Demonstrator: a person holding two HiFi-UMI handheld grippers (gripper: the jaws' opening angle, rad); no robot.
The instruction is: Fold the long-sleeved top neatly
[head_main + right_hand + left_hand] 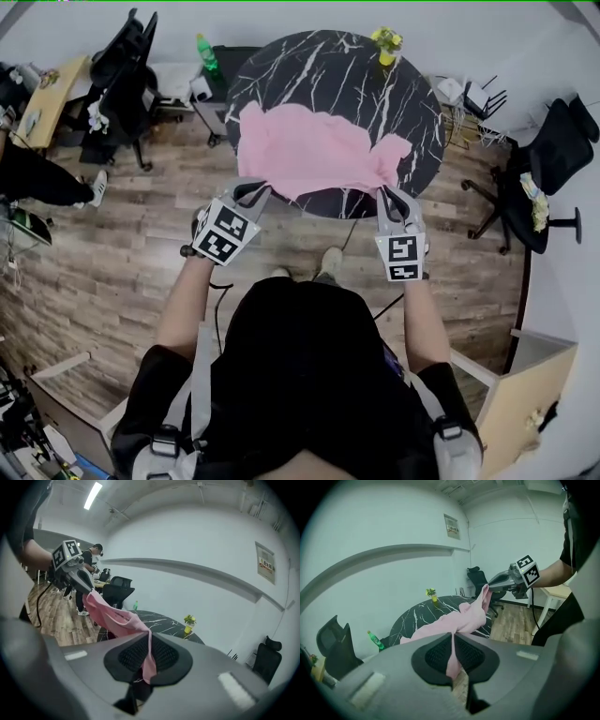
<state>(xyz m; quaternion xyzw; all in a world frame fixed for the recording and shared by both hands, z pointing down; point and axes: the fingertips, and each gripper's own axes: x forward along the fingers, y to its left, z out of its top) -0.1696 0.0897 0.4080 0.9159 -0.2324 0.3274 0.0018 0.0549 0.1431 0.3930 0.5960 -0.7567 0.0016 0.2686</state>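
**Pink top pinched at two corners**

Head view: we held the long-sleeved top [319,150], its far part on the marble worktop [328,66], by its near edge. Left gripper view: the left gripper [452,656] had its jaws clamped on pink cloth, and the wall notice [451,526] was illegible. Right gripper view: the right gripper [149,660] gripped likewise, and the top's dark print was unreadable.

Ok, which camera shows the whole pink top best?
The head view: the pink long-sleeved top lies spread over the round black marble table, its near edge pinched by the left claw and right claw. Each gripper view shows only a foreshortened strip running from its own claw to the other.
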